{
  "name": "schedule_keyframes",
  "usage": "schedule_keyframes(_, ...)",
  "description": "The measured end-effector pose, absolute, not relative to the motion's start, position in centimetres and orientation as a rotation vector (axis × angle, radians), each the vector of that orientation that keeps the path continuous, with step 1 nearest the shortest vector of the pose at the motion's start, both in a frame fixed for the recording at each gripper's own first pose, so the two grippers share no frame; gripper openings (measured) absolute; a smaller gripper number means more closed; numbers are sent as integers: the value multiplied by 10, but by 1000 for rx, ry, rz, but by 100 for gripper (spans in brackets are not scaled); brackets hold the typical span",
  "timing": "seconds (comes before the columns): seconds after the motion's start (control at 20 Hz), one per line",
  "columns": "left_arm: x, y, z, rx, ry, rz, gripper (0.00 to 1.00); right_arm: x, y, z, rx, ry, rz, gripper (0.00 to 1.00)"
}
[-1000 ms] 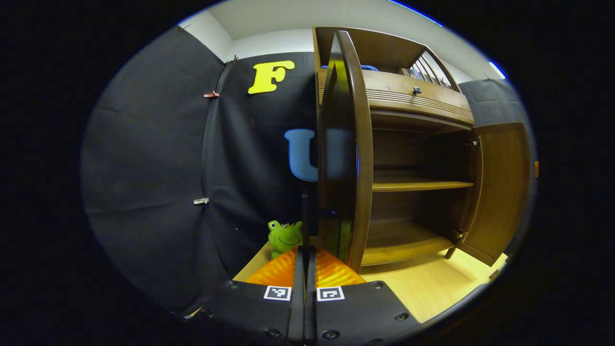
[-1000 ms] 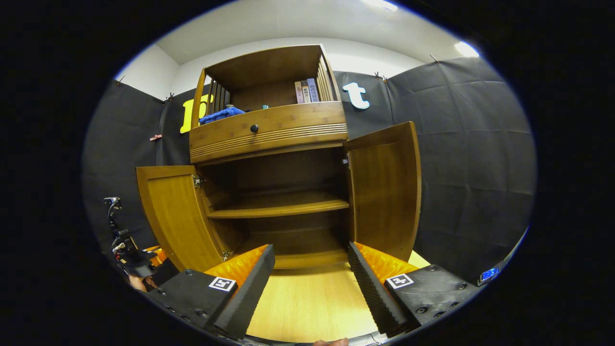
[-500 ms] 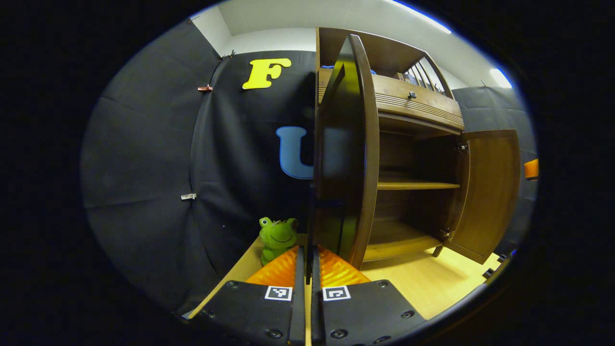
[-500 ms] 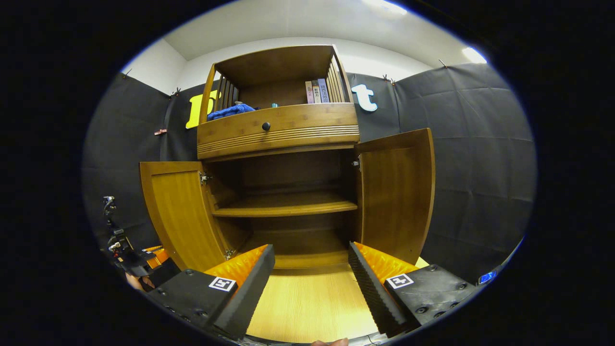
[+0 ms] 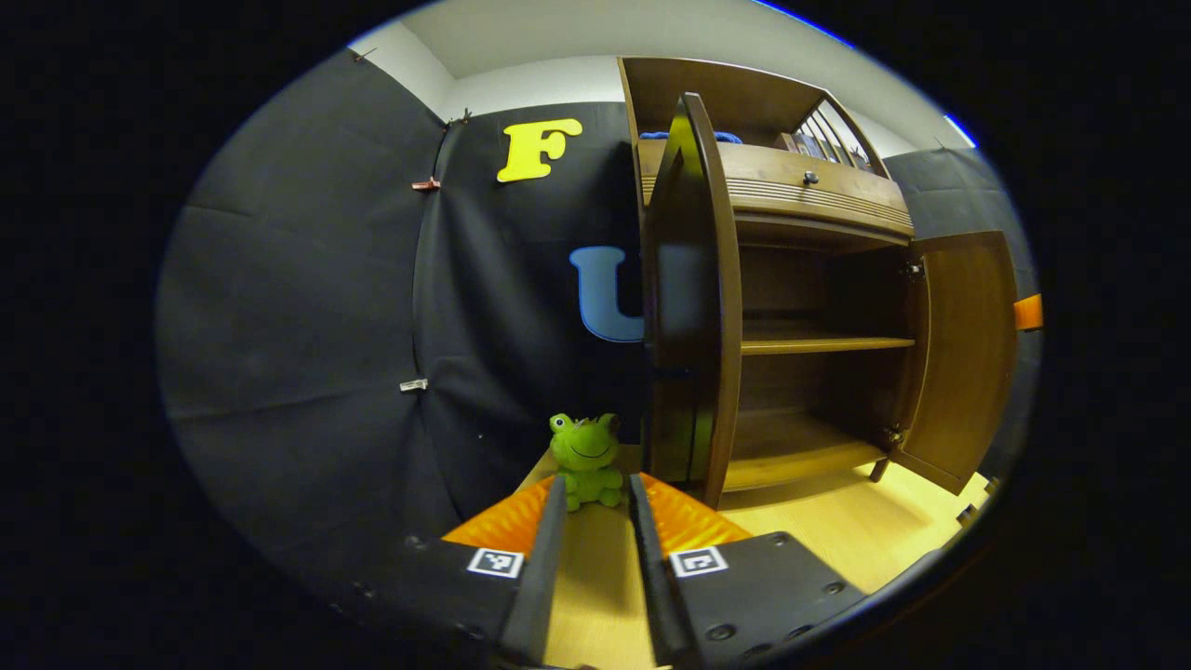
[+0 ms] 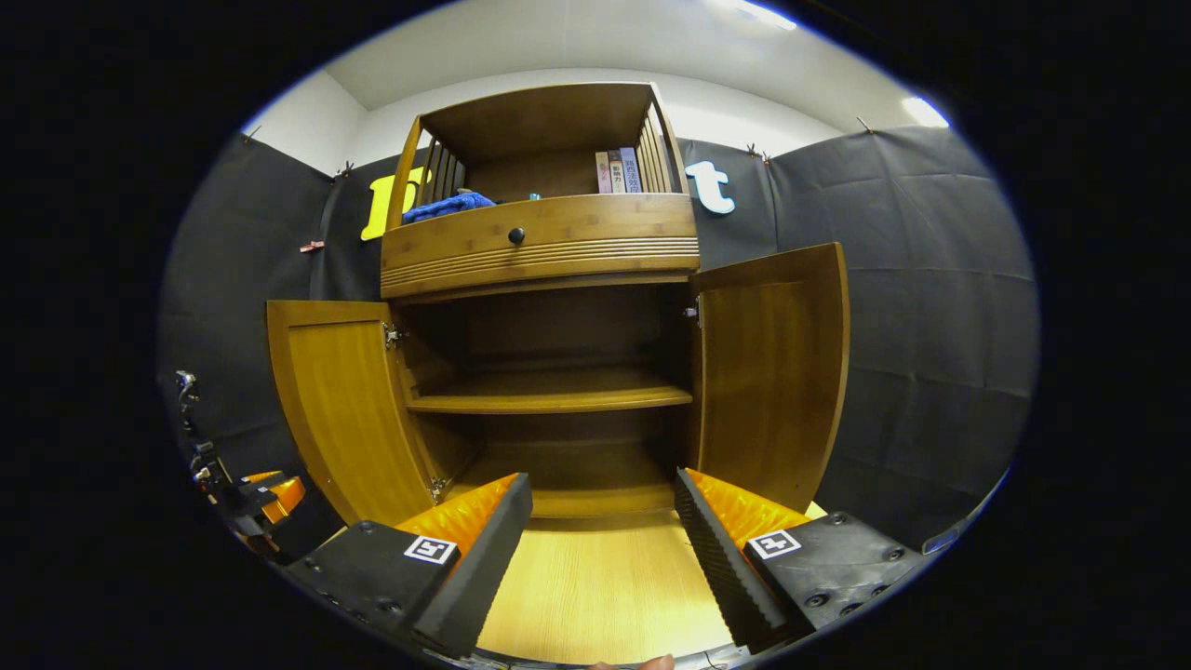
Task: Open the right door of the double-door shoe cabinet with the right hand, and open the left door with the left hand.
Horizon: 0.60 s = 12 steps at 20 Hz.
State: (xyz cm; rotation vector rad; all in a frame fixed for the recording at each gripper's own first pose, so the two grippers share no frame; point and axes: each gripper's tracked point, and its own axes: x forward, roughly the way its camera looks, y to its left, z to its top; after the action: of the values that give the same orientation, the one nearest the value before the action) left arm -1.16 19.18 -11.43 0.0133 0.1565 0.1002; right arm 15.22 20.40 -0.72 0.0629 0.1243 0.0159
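The wooden shoe cabinet (image 6: 540,247) stands ahead with both lower doors swung out. In the right gripper view the left door (image 6: 344,409) and the right door (image 6: 772,372) flank bare shelves (image 6: 549,400). My right gripper (image 6: 600,544) is open, low in front of the cabinet and touching nothing. In the left gripper view the left door (image 5: 693,307) shows edge-on, just right of my open left gripper (image 5: 592,549), which holds nothing and stands apart from it. The right door (image 5: 968,354) hangs open farther off. The left gripper (image 6: 260,493) also shows beside the left door.
A green frog toy (image 5: 586,456) sits on the light wooden floor (image 5: 837,549) right ahead of the left fingers, against the black cloth wall. Above the doors are a drawer with a knob (image 6: 516,235), a blue cloth (image 6: 447,205) and books (image 6: 619,170).
The left gripper was shut at the left door's edge; it has opened, come off the door and shifted left toward the frog. The right gripper stayed open and barely moved.
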Motion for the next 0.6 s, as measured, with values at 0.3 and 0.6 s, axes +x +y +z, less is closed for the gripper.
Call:
schedule_keyframes(0.3, -33, 168, -99, 18, 152, 109, 98, 163, 195, -9, 72, 119, 49, 98)
schedule_keyframes(0.6, -47, 111, -71, 7, 122, 91, 98, 177, 177, -15, 84, 128, 80, 98)
